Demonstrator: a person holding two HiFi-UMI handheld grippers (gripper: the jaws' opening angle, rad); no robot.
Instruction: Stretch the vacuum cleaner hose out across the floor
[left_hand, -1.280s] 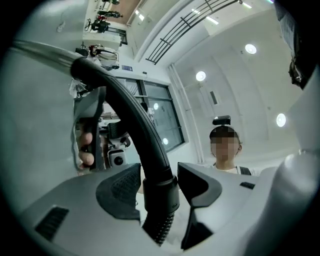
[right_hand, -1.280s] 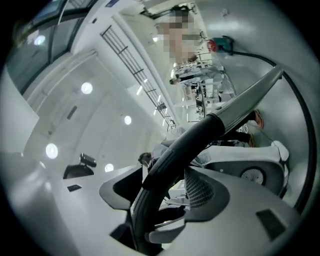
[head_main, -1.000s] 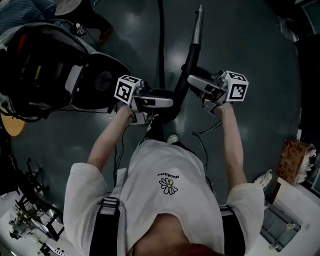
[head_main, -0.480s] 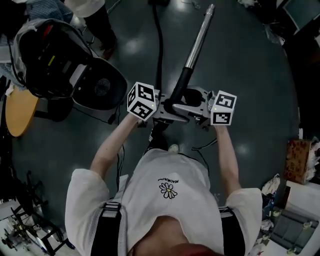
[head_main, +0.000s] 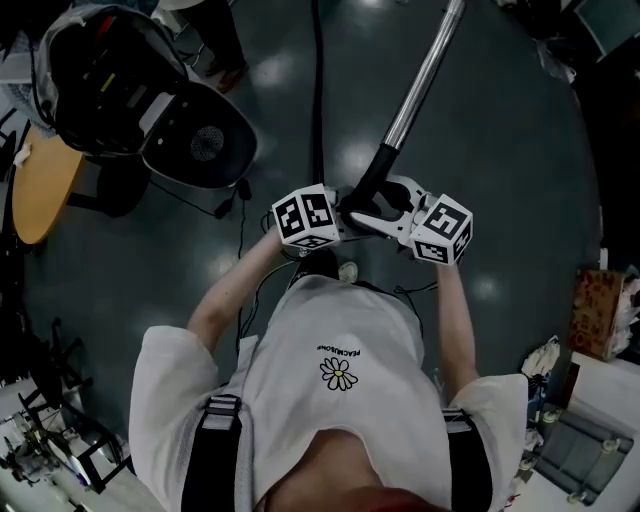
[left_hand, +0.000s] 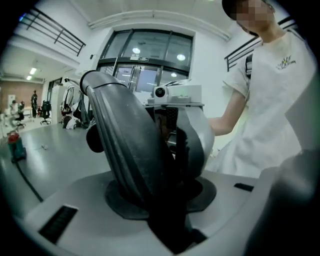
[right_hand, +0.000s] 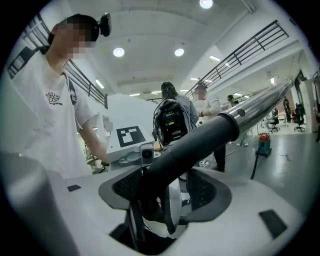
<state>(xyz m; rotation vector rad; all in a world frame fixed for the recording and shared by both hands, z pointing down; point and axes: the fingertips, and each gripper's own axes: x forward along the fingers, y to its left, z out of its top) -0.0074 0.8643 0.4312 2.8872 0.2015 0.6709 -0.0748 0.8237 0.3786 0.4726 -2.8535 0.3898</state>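
Note:
The vacuum's black wand handle (head_main: 368, 185) rises off the dark floor, and its metal tube (head_main: 420, 80) slants up to the right. The black hose (head_main: 318, 90) runs straight away across the floor beside the black-and-white vacuum body (head_main: 190, 140). My left gripper (head_main: 345, 225) has just been closing and now presses on the handle (left_hand: 125, 145), which fills its jaws. My right gripper (head_main: 388, 207) faces it from the other side. The handle (right_hand: 195, 142) runs between the right jaws, with a slit beside one pad, so I cannot tell whether it is gripped.
An orange round seat (head_main: 35, 190) stands at the left beside the vacuum body. A cardboard box (head_main: 600, 315) and white equipment sit at the right edge. Metal racks crowd the bottom left. People (right_hand: 172, 120) and a small red vacuum (right_hand: 263, 142) stand farther off.
Both grippers came together from apart onto the wand handle and rolled. The left jaws narrowed around it. The metal tube now slants farther up to the right.

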